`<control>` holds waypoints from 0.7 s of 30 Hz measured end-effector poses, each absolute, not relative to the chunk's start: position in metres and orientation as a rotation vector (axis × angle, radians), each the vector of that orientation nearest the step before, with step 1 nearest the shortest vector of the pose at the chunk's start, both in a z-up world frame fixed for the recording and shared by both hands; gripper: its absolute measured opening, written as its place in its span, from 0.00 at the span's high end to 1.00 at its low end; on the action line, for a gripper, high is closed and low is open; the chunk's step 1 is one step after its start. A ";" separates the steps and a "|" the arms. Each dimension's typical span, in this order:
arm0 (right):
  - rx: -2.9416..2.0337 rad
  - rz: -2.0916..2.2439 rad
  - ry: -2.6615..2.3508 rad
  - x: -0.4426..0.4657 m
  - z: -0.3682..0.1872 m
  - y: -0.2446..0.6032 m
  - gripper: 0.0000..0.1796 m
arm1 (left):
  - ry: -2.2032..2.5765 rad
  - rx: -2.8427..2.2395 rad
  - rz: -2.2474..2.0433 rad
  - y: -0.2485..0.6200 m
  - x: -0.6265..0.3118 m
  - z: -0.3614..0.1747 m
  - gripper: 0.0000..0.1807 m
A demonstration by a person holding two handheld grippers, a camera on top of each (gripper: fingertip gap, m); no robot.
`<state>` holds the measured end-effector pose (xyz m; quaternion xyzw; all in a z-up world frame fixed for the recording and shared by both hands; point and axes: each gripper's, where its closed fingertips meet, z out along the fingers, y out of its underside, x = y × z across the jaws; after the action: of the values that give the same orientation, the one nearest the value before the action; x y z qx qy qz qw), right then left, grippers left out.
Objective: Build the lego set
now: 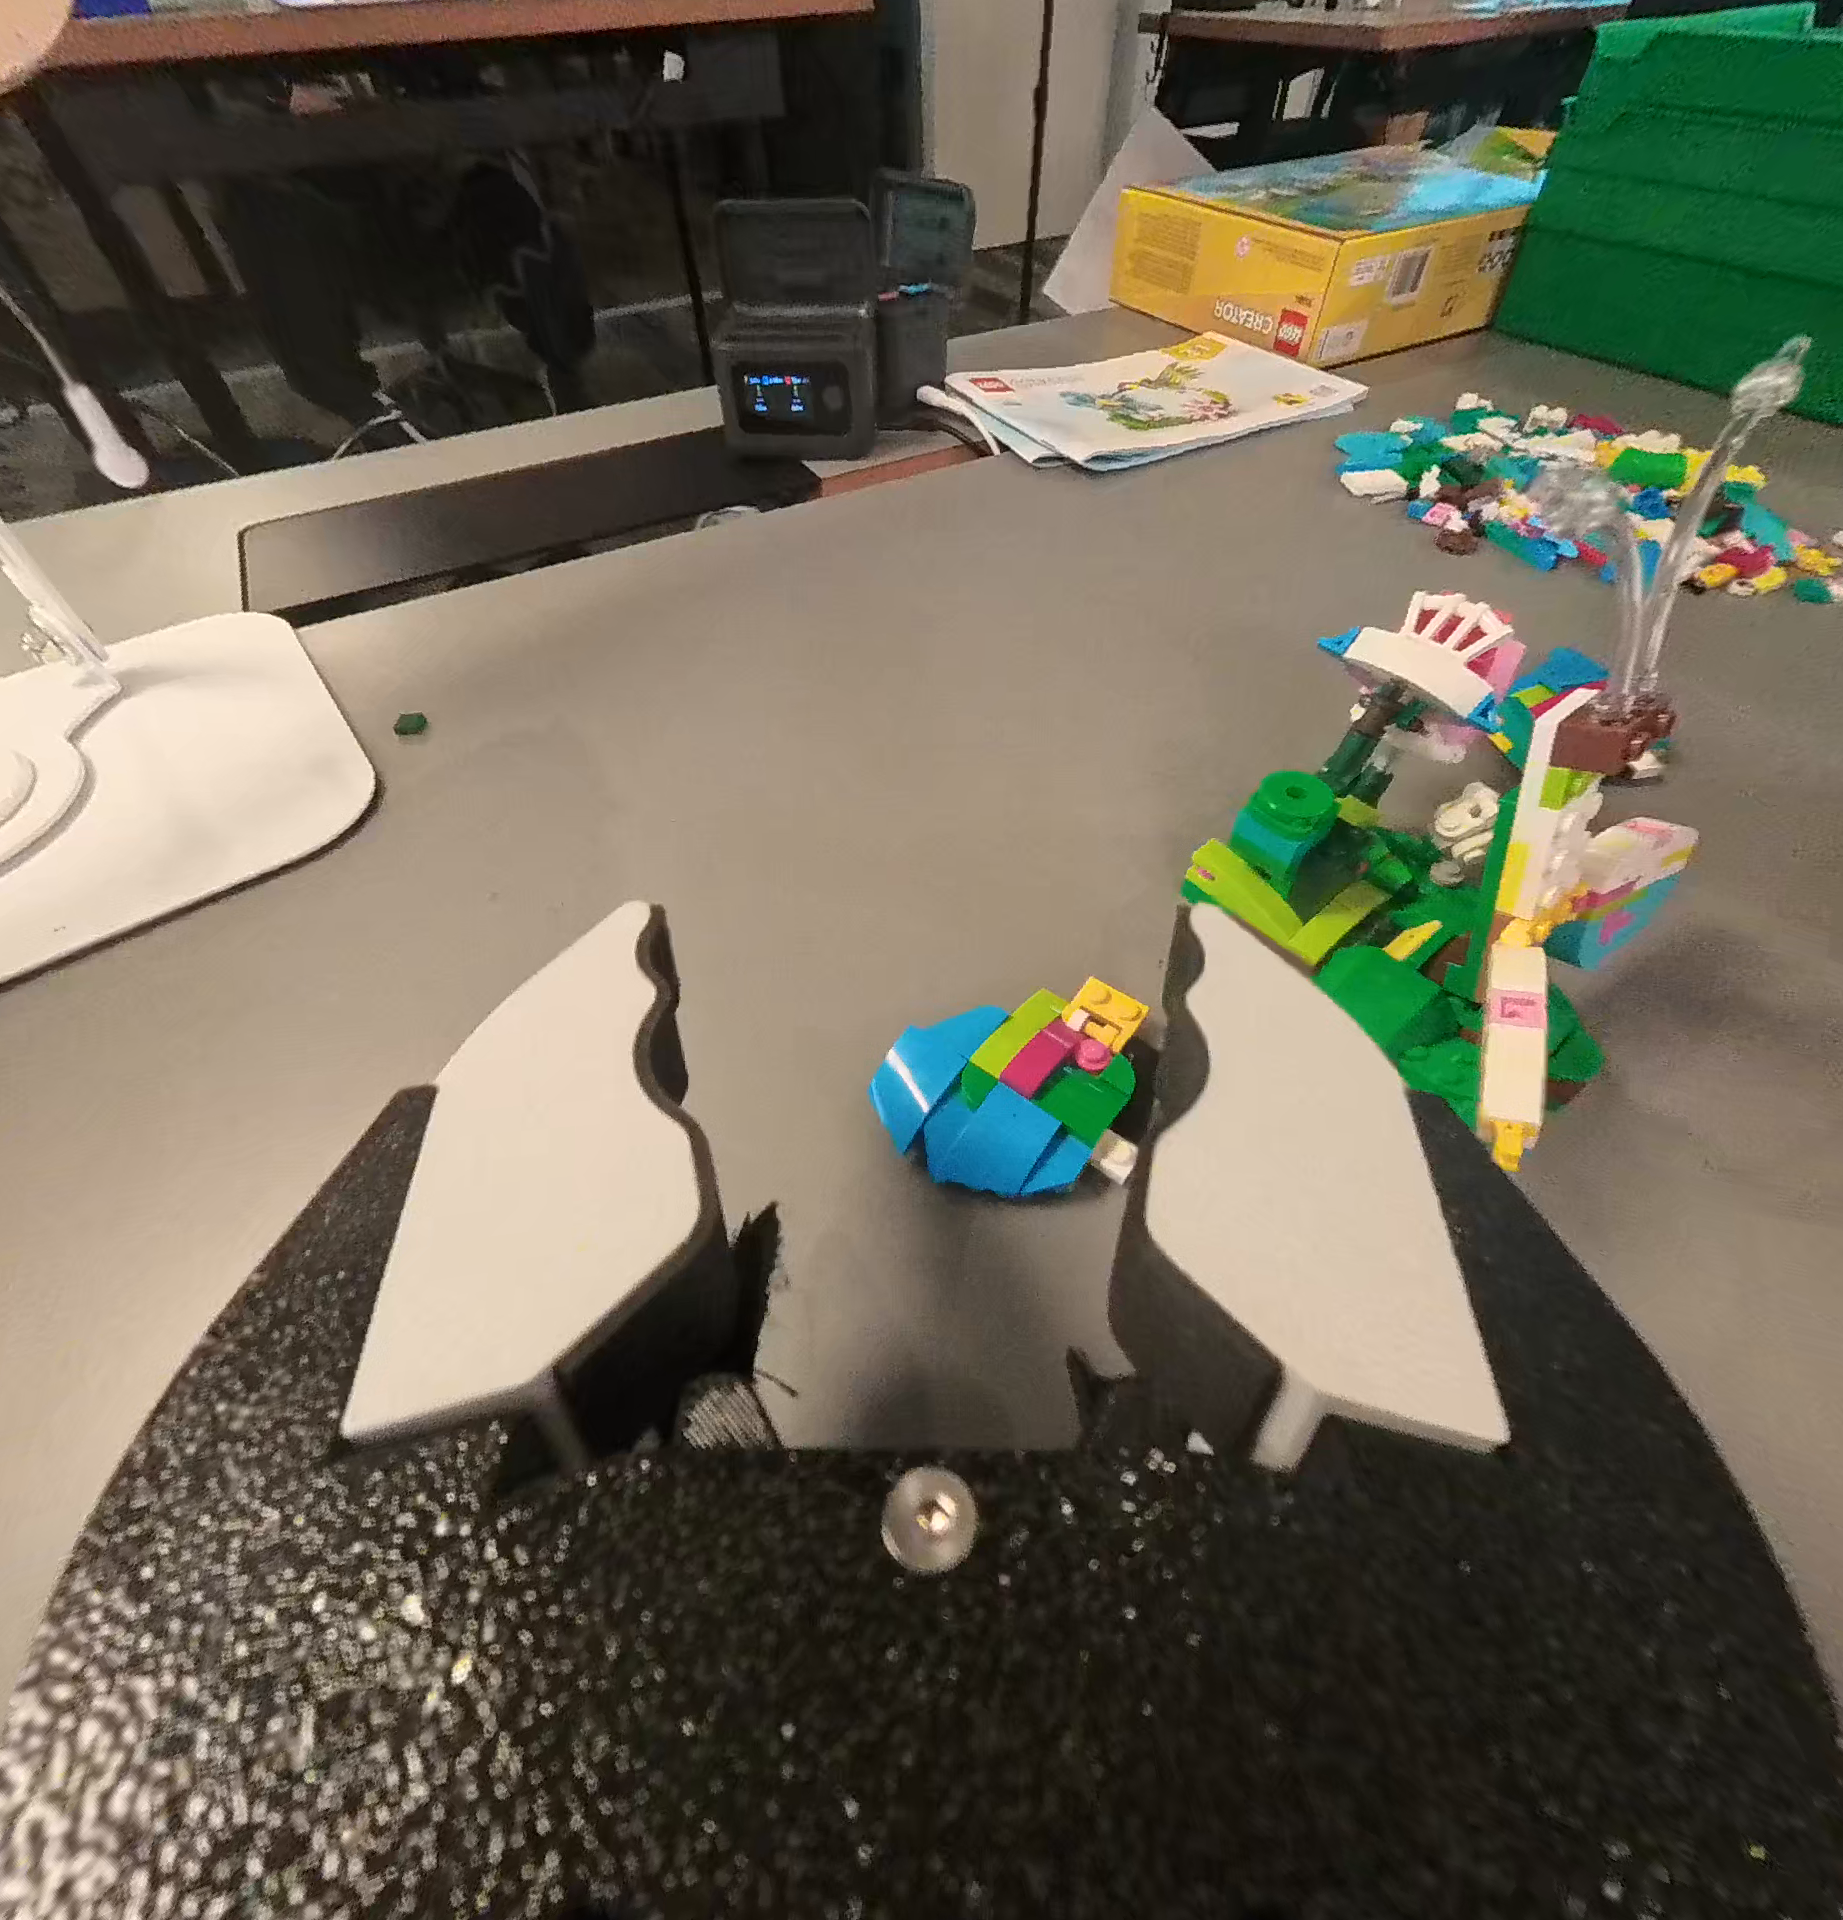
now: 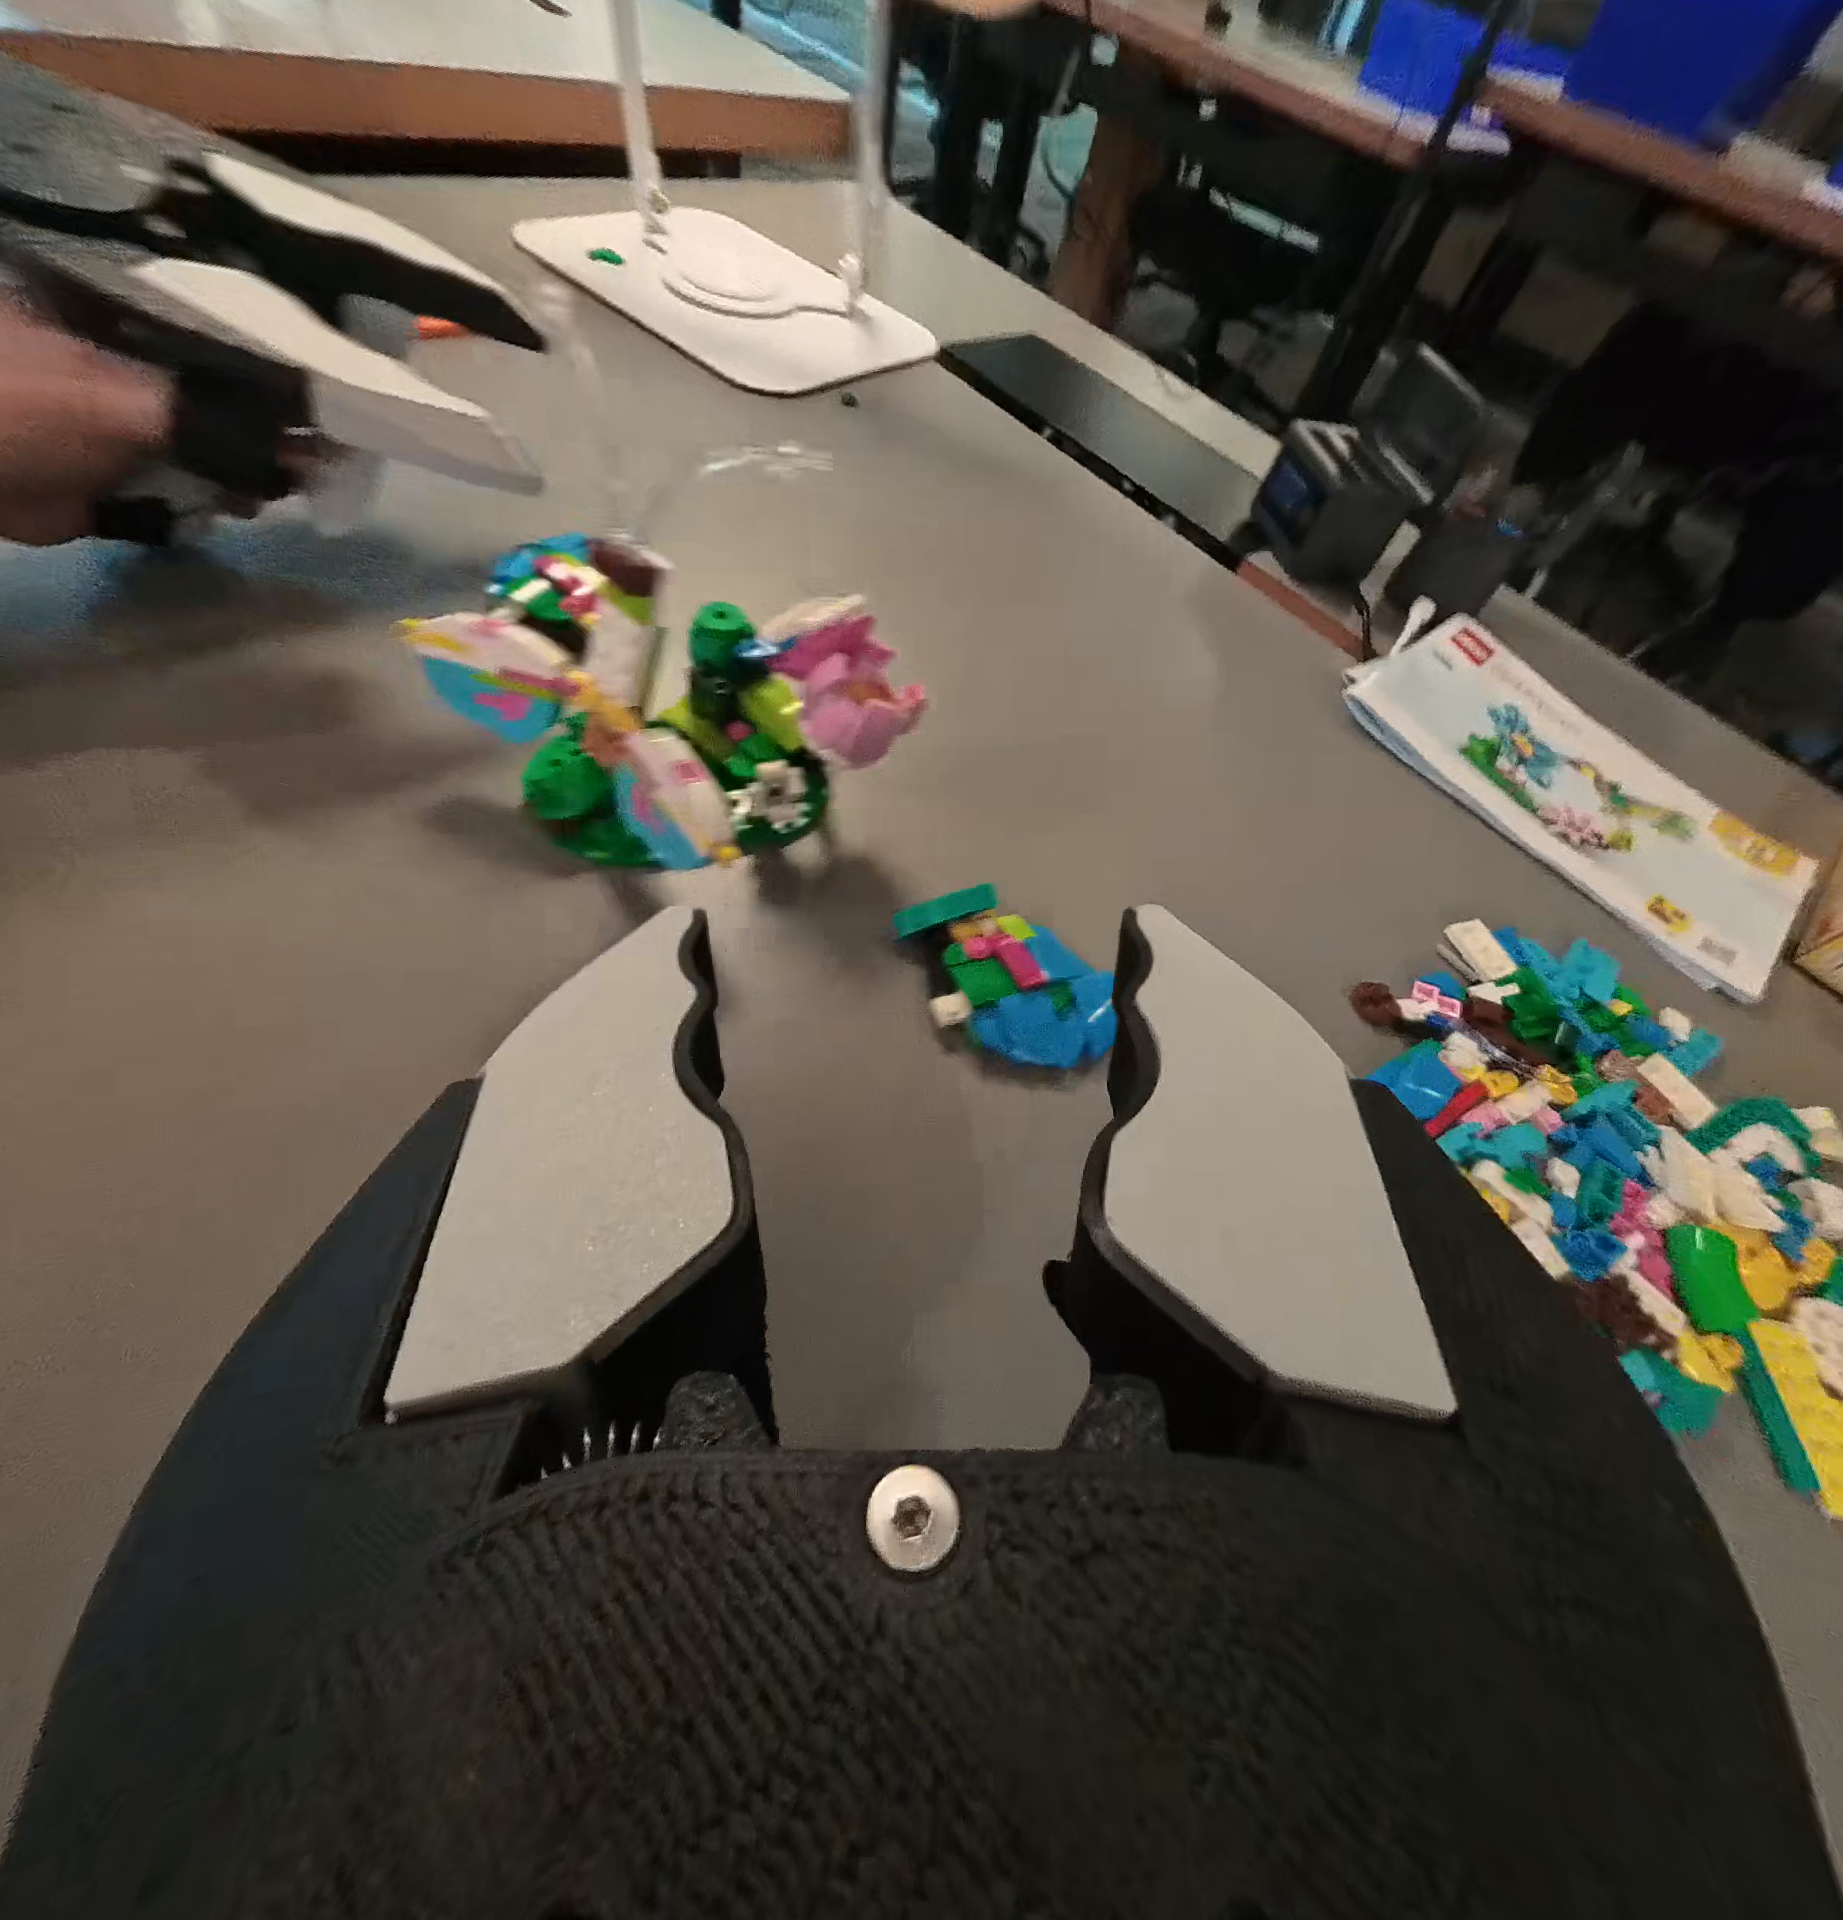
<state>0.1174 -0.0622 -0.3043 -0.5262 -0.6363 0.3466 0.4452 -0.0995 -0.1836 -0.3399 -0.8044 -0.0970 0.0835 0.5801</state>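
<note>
A small blue, green, pink and yellow sub-build (image 1: 1005,1093) lies on the grey table between the open fingers of my left gripper (image 1: 922,935), close to the right finger. It also shows in the right wrist view (image 2: 1016,992), just ahead of my open, empty right gripper (image 2: 912,925). A larger green build with a pink flower and white wings (image 1: 1436,862) stands to the right of the left gripper; it shows in the right wrist view too (image 2: 668,717). The left gripper shows blurred at the upper left of the right wrist view (image 2: 377,353), above the table.
A pile of loose bricks (image 1: 1592,499) (image 2: 1644,1174) lies at the right. An instruction booklet (image 1: 1156,400) (image 2: 1582,800), a yellow box (image 1: 1332,260), green bins (image 1: 1727,208), a white lamp base (image 1: 117,779) (image 2: 730,301) and a dark charger case (image 1: 803,332) stand around the table's edges. The dark charger case (image 1: 803,332) is about equally far from each gripper, around 40 cm. The right camera catches it too, in the right wrist view (image 2: 1364,474).
</note>
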 end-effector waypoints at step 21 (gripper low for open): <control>-1.528 0.867 -2.326 0.223 -0.537 -0.347 0.86 | -0.183 -1.701 0.333 -0.194 -0.105 -0.310 0.55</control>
<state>0.2231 -0.3470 -0.5373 -0.5207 -0.7929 0.2956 0.1130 -0.1048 -0.1937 -0.3102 -0.7467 -0.0804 0.1461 0.6439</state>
